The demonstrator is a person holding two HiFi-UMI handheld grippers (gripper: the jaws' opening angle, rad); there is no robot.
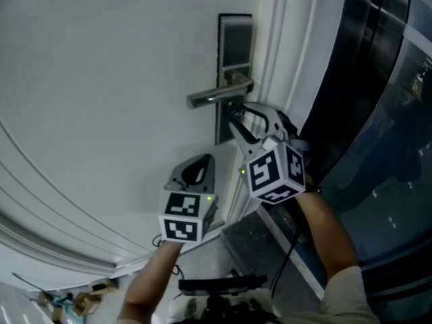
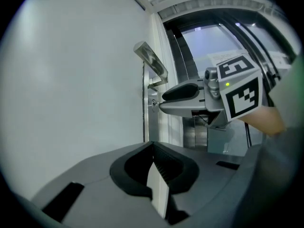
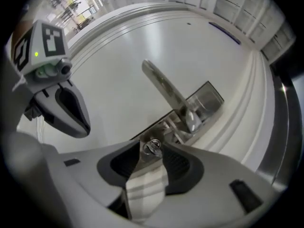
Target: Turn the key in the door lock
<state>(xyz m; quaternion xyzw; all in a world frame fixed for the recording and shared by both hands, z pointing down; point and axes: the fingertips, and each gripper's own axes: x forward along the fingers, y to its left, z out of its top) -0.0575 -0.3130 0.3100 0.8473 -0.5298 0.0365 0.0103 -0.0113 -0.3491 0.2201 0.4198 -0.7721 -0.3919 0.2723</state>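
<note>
A silver lock plate (image 1: 235, 46) with a lever handle (image 1: 216, 96) sits on the white door (image 1: 101, 113). Below the handle, a small metal key (image 3: 152, 147) sticks out of the lock cylinder. My right gripper (image 1: 235, 121) points level at it. Its tips stand on either side of the key with a narrow gap, so they look open around it. Seen side-on in the left gripper view, the right gripper (image 2: 161, 103) reaches the key (image 2: 153, 102). My left gripper (image 1: 196, 171) hangs lower left of the lock, shut and empty, close to the bare door.
The white door frame (image 1: 277, 59) runs just right of the lock. Dark glass panels (image 1: 378, 113) lie beyond the frame. Scraps lie on the floor at the lower left (image 1: 67, 302), and a black object (image 1: 223, 285) lies by my feet.
</note>
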